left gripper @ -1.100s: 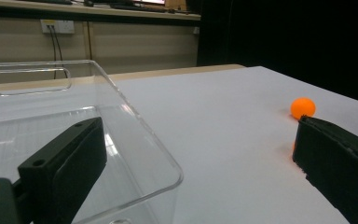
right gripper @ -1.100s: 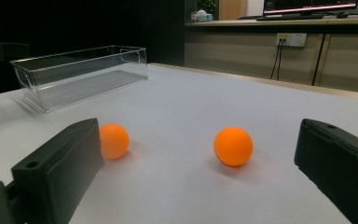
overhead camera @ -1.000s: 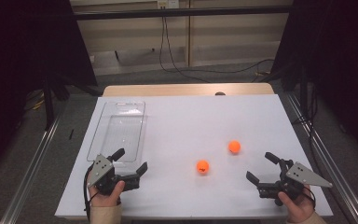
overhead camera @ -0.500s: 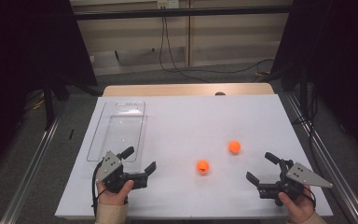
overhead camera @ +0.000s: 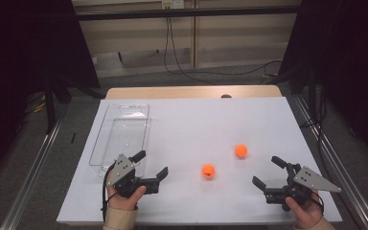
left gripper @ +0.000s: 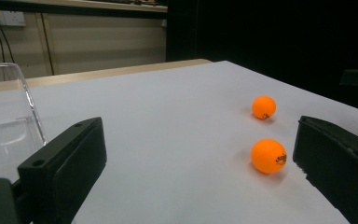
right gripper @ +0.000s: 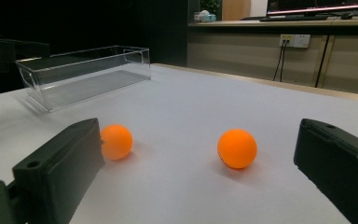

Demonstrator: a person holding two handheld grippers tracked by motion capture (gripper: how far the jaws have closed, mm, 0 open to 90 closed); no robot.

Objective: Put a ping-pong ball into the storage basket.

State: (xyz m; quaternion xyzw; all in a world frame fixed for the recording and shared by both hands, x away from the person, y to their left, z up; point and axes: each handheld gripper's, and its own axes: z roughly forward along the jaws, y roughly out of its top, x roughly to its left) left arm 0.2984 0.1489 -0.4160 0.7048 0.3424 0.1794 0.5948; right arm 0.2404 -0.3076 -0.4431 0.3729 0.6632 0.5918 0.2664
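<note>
Two orange balls lie on the white table: one nearer me, one farther right. My left gripper is open, left of the nearer ball and just off the clear tray's front end. In the left gripper view the gripper has nothing between its jaws, and the nearer ball sits close to the right jaw with the other ball behind it. My right gripper is open at the front right. In the right gripper view the gripper faces both balls.
A clear plastic tray stands lengthwise along the table's left side, with nothing in it; it also appears in the gripper views. A wooden strip borders the far edge. Dark curtains and cables lie beyond.
My left gripper has moved right and a little forward, toward the nearer ball. The right gripper and both balls have stayed put.
</note>
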